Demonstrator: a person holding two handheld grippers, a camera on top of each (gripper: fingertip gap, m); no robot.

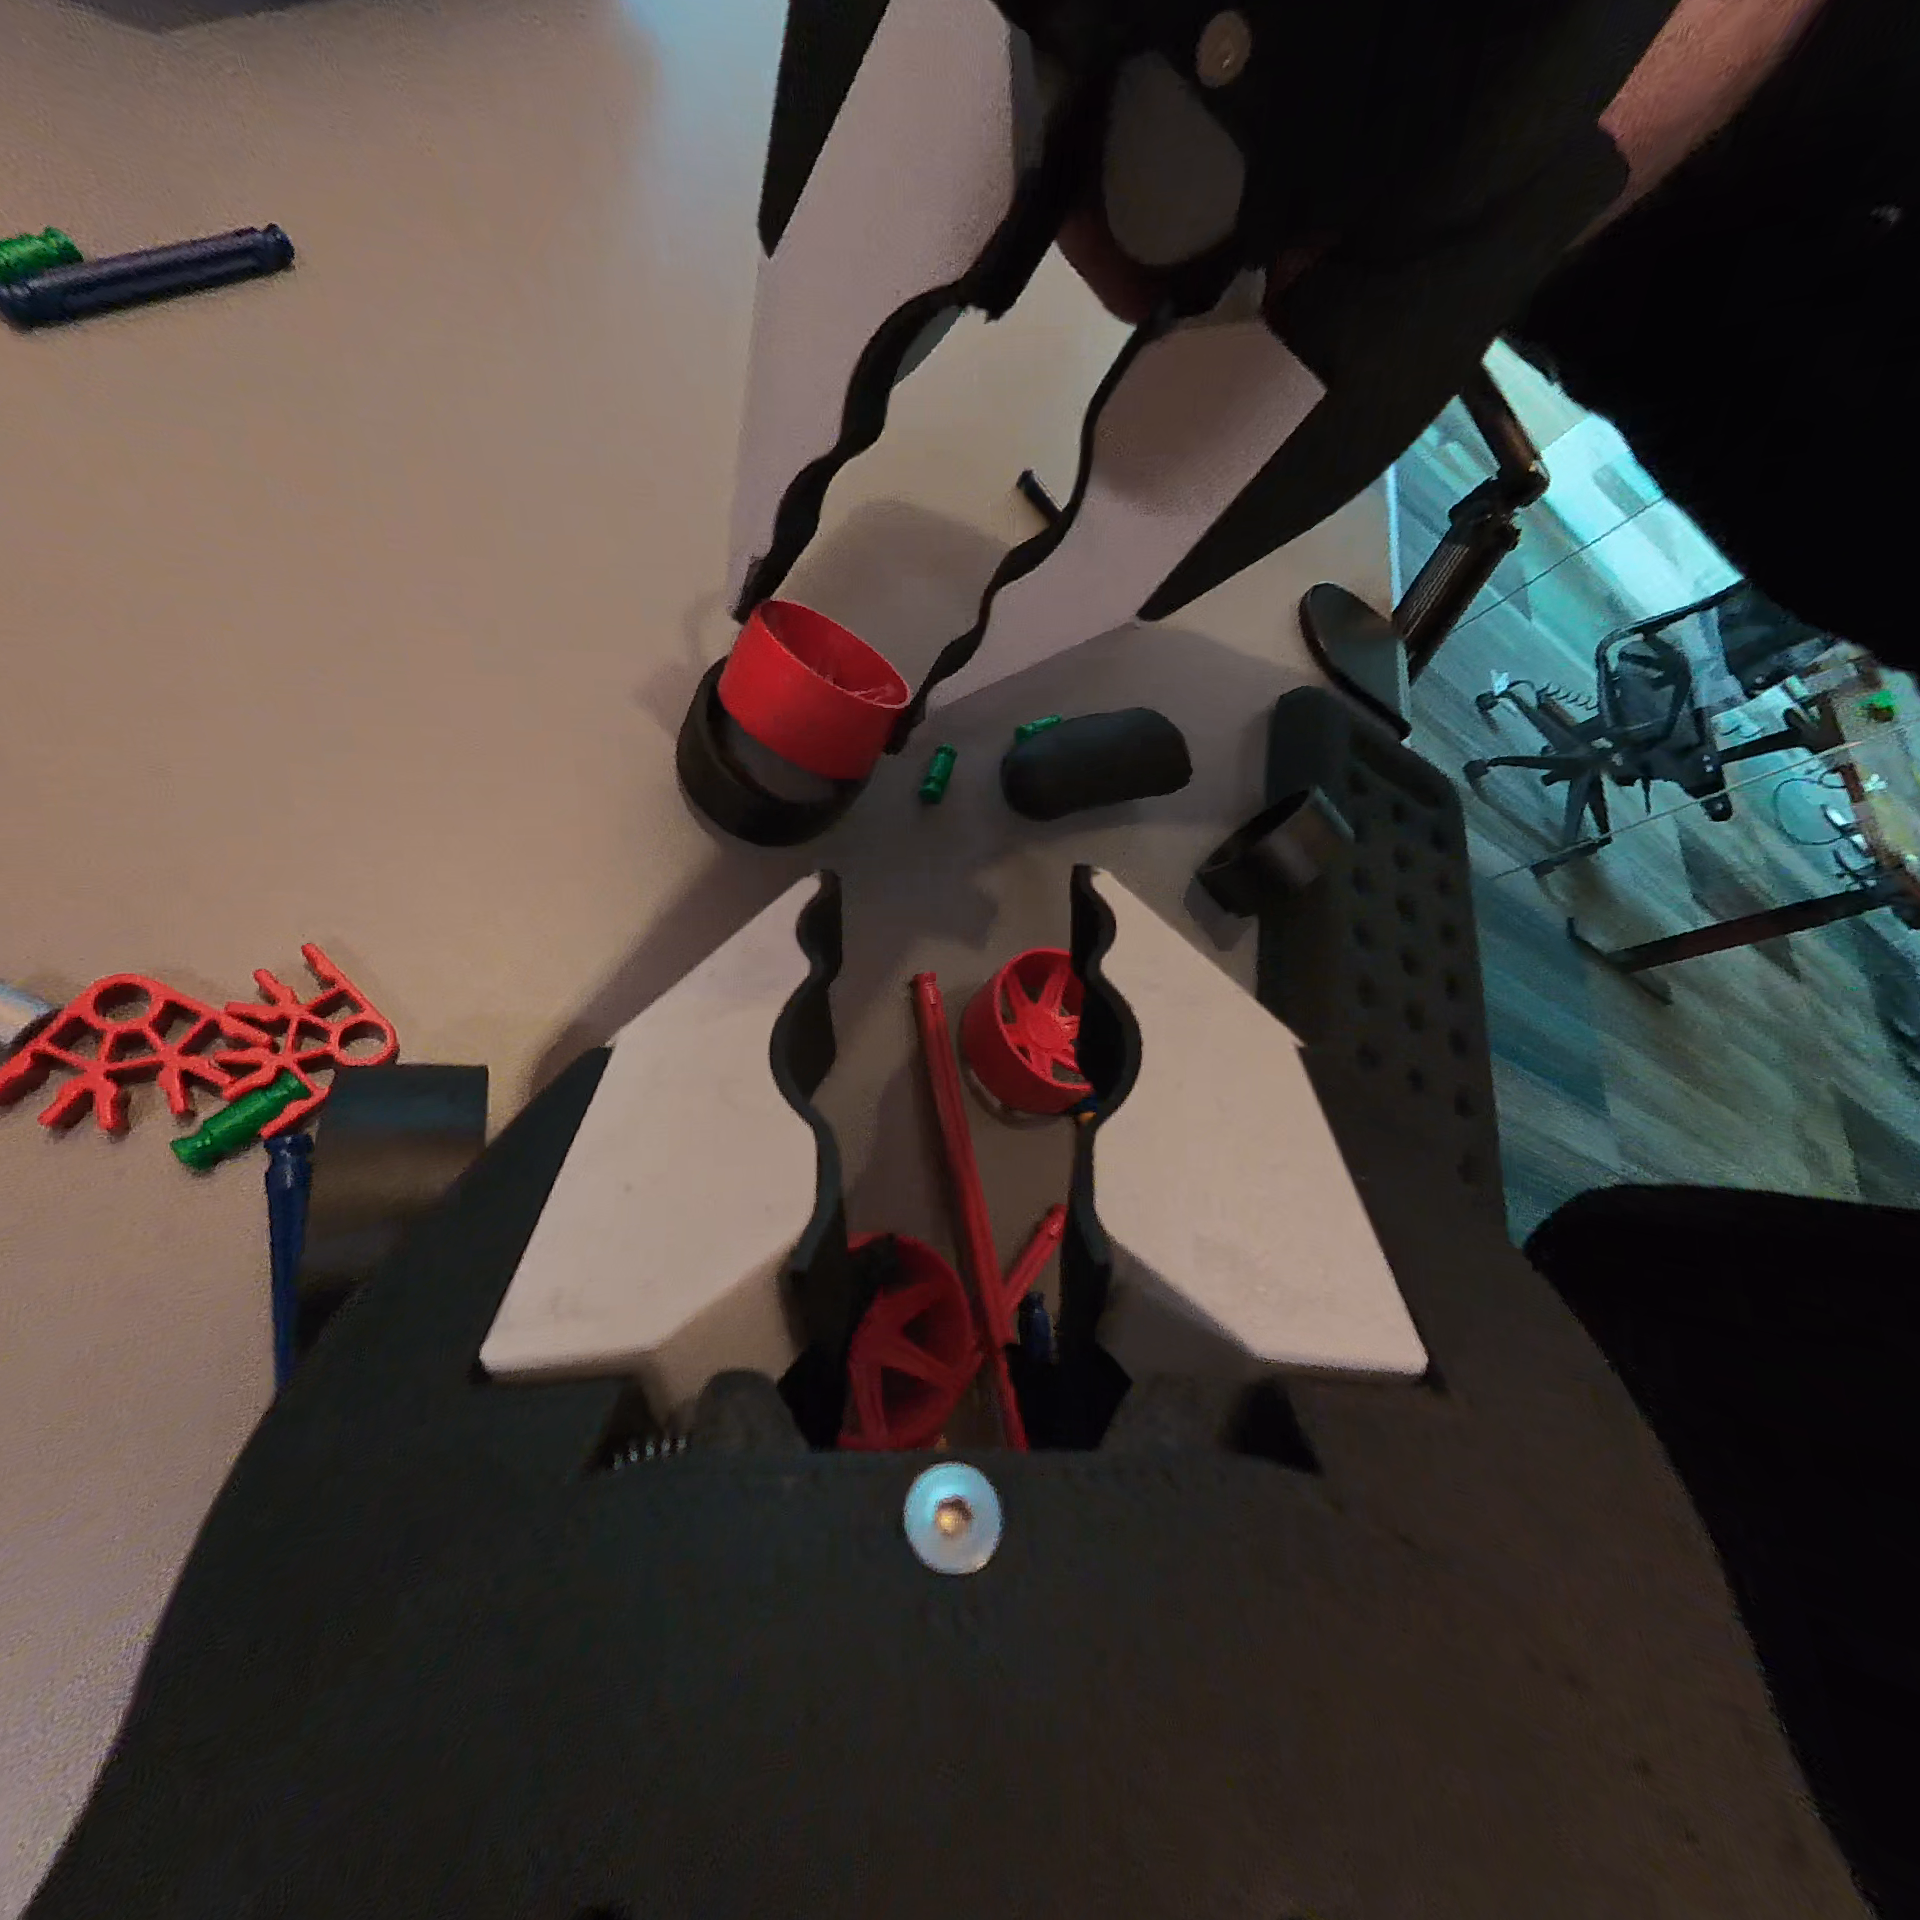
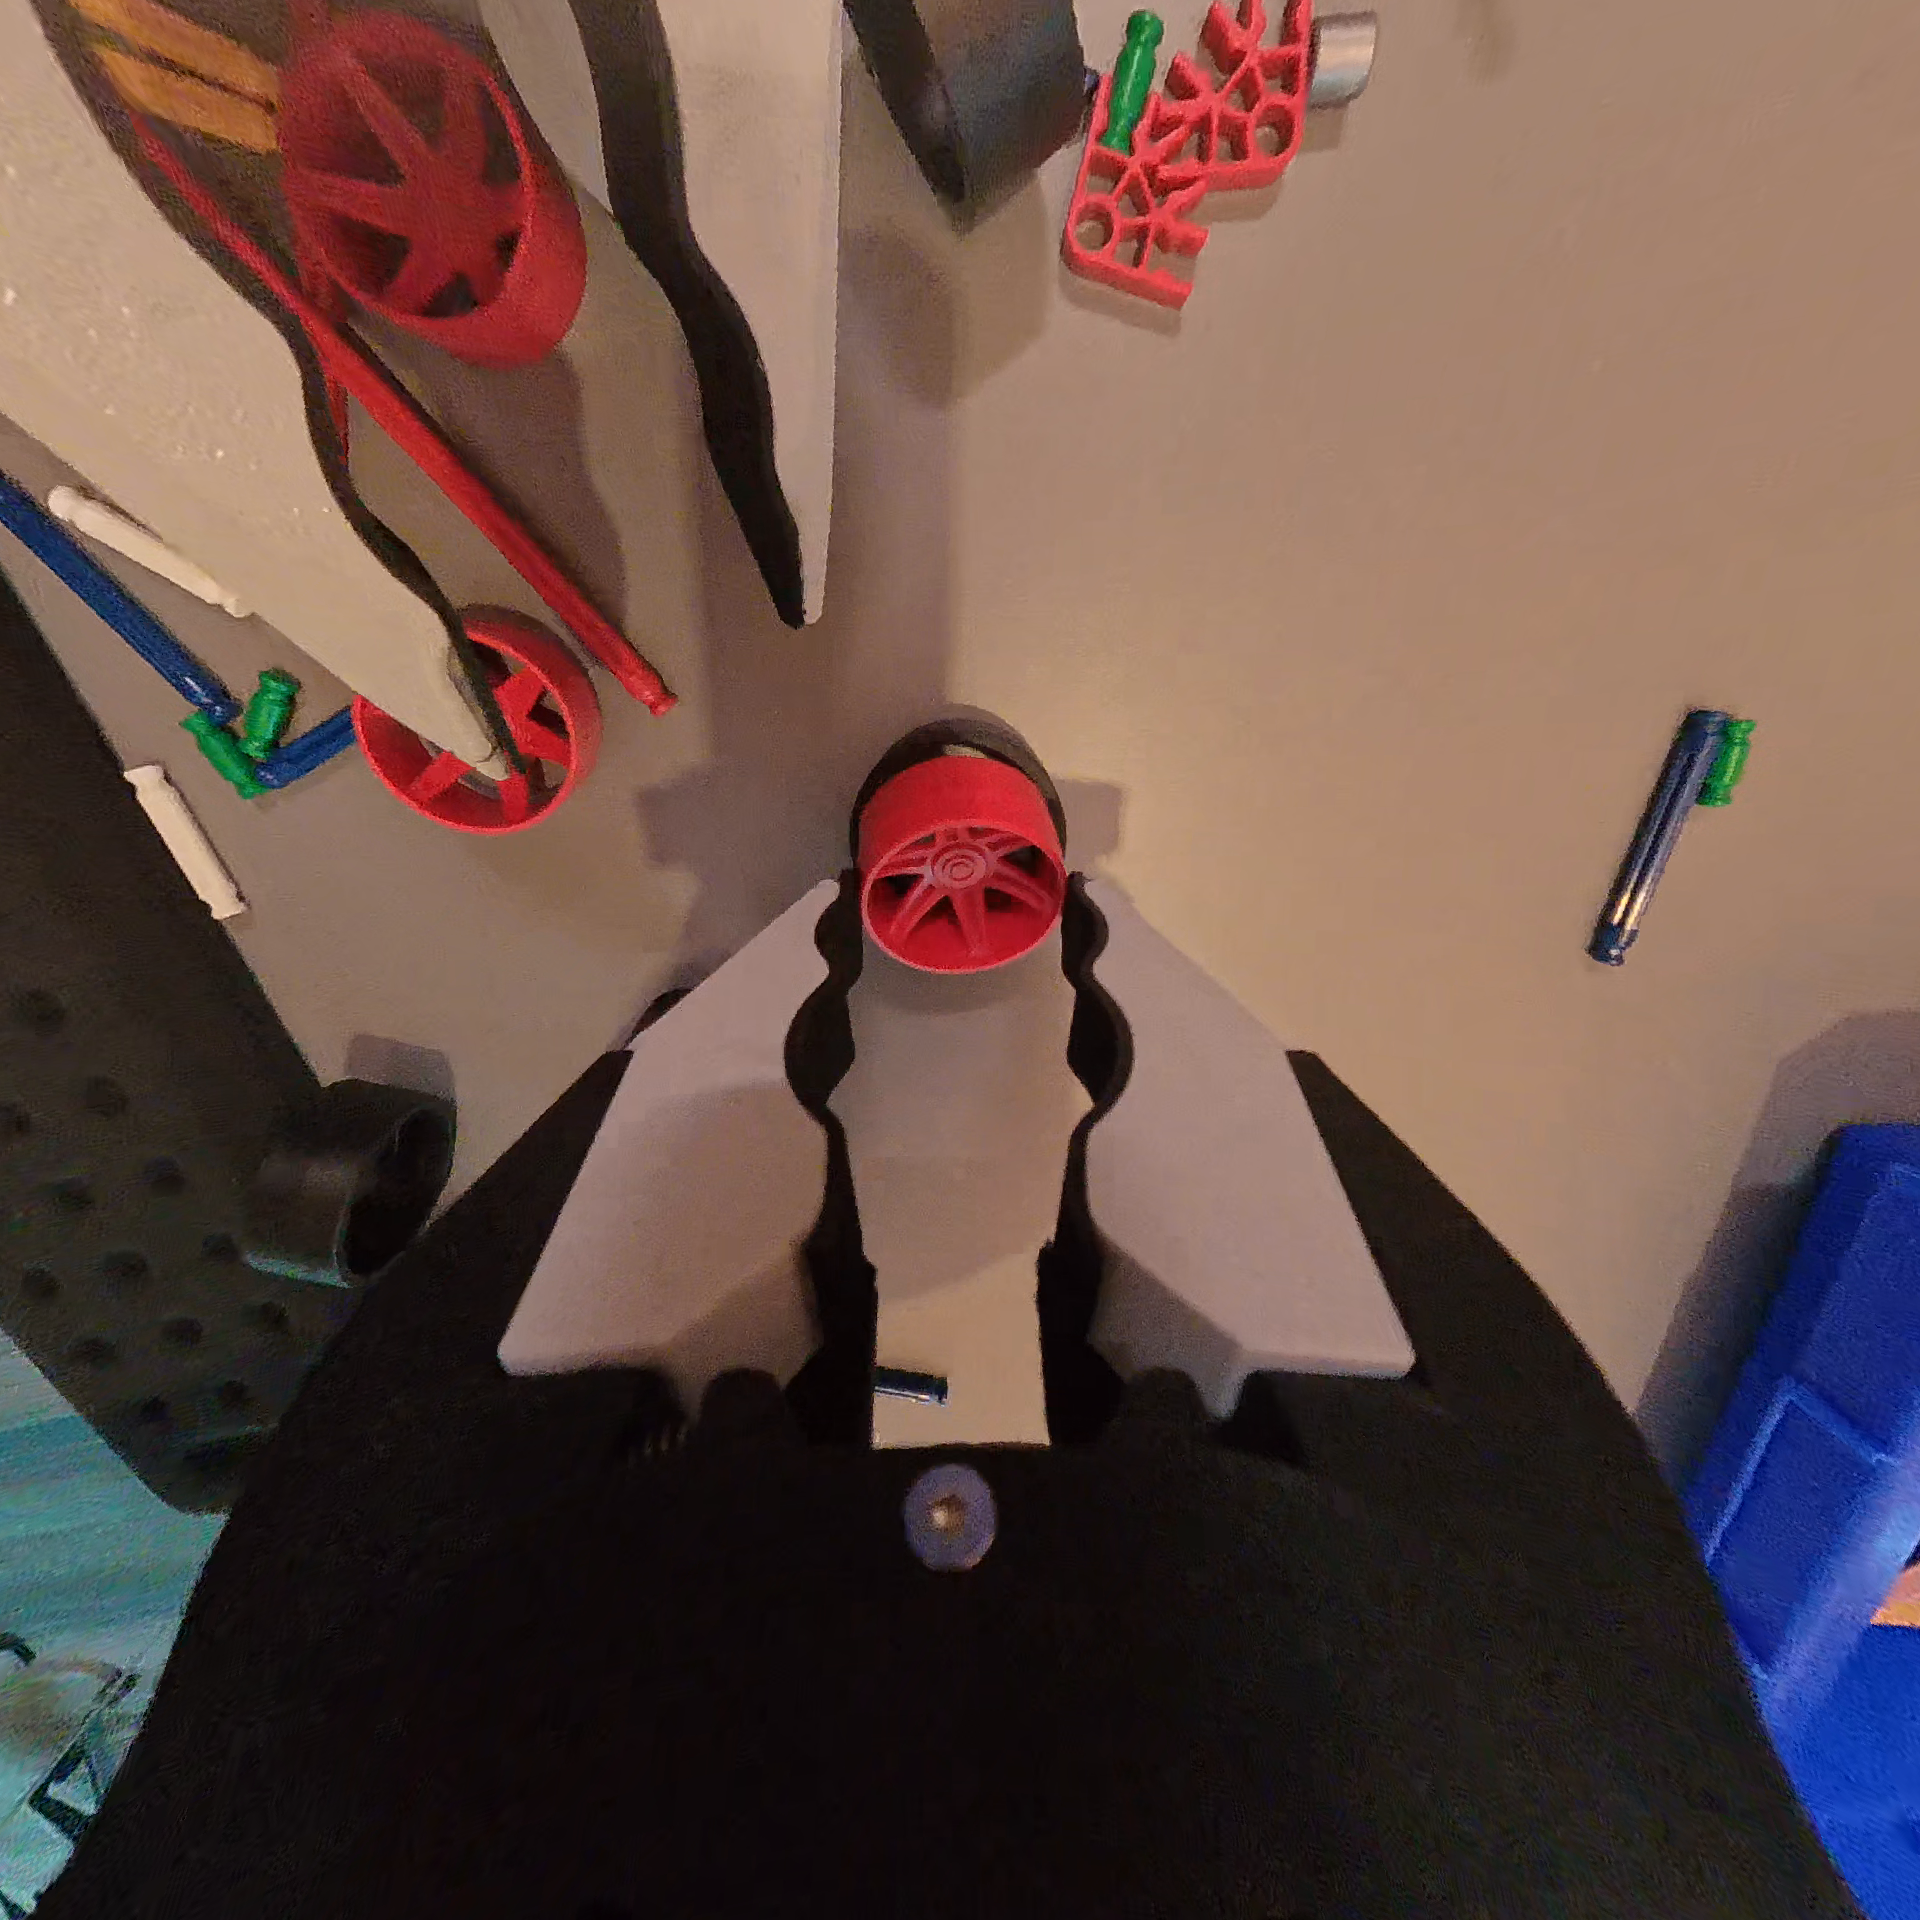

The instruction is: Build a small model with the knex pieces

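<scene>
right gripper (image 2: 961,904) pinches a red spoked wheel hub (image 2: 961,883), tilted, its far end poking into a black tire ring (image 1: 764,800) on the table.

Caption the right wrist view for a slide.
Right gripper grips a red wheel hub over a black tyre on the beige table.

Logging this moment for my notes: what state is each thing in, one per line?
right tongs: shut on red wheel hub
red wheel hub: gripped, tilted over black tyre
black tyre: on table, hub not seated inside
left tongs: open, holding nothing
red rod: lying loose between the left tongs
red connector plates: lying flat on table
</scene>
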